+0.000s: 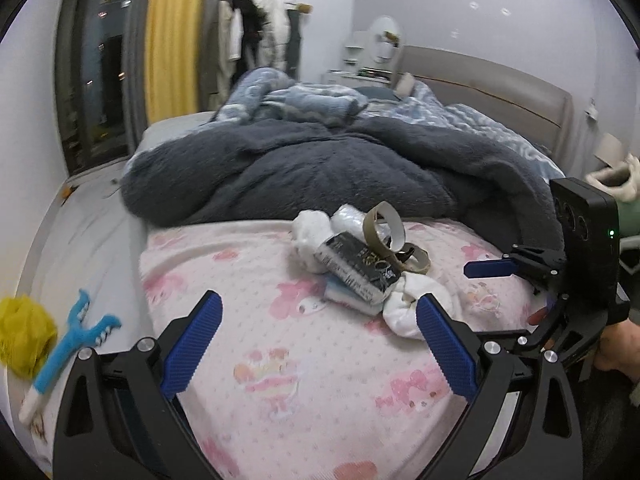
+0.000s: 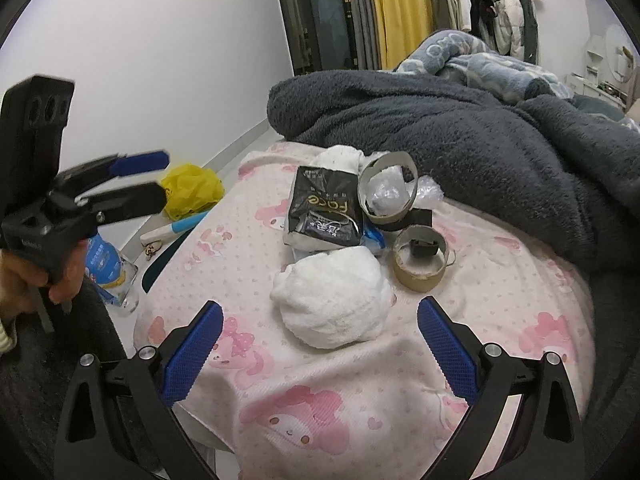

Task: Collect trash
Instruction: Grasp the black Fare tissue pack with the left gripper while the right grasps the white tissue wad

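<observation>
A heap of trash lies on the pink patterned blanket point(image 2: 360, 400): a black tissue pack point(image 2: 325, 213), a crumpled white wad point(image 2: 334, 304), a second white wad point(image 2: 340, 159), a torn cardboard ring point(image 2: 387, 192) and a tape-roll core point(image 2: 419, 264). My right gripper point(image 2: 320, 344) is open, just short of the near wad. My left gripper point(image 1: 319, 332) is open; its right pad point(image 1: 444, 344) is close to the near wad point(image 1: 408, 304), beside the tissue pack point(image 1: 358, 270) and cardboard rings point(image 1: 390, 232).
A dark grey fleece blanket point(image 1: 320, 168) and a blue patterned blanket point(image 1: 304, 96) are piled behind the trash. On the floor to the left lie a yellow plastic bag point(image 2: 192, 188), a blue toy point(image 1: 76, 344) and a clear bottle point(image 2: 114, 276).
</observation>
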`<action>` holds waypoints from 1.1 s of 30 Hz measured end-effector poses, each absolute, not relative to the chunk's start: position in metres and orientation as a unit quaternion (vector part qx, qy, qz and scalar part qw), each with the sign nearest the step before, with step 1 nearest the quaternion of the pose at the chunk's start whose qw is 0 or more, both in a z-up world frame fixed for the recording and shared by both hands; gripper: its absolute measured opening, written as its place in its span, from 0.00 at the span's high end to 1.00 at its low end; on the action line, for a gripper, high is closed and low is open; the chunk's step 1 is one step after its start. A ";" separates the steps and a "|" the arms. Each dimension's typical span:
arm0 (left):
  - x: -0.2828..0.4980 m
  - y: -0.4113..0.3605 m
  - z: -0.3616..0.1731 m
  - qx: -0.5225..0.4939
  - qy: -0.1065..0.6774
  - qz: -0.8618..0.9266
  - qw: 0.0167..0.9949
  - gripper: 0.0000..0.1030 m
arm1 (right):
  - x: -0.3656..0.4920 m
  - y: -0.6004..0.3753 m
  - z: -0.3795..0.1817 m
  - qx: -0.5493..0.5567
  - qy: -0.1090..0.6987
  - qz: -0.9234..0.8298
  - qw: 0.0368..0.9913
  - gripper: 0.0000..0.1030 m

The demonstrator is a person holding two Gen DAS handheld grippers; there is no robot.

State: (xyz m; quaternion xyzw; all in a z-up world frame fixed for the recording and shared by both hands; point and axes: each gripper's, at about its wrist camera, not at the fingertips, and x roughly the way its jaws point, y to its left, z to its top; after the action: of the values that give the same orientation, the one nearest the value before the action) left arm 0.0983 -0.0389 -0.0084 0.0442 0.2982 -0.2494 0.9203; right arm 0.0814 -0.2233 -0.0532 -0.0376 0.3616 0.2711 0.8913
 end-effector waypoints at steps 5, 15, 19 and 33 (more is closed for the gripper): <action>0.121 -0.046 -0.019 0.060 0.313 -0.298 0.900 0.05 | 0.090 -0.223 -0.059 -0.031 0.366 0.278 0.888 0.04; 0.146 -0.071 -0.032 0.118 0.317 -0.368 0.866 0.05 | 0.106 -0.220 -0.067 -0.030 0.370 0.281 0.885 0.04; 0.153 -0.076 -0.038 0.132 0.320 -0.379 0.858 0.05 | 0.112 -0.217 -0.072 -0.034 0.375 0.281 0.883 0.04; 0.169 -0.091 -0.050 0.168 0.323 -0.404 0.839 0.06 | 0.123 -0.204 -0.082 -0.048 0.394 0.286 0.872 0.23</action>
State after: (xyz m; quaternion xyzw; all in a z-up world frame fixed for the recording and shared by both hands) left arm 0.1690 -0.0911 -0.0505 0.1676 0.3232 -0.4044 0.8390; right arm 0.1229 -0.2036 -0.0824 -0.0477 0.3941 0.2860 0.8721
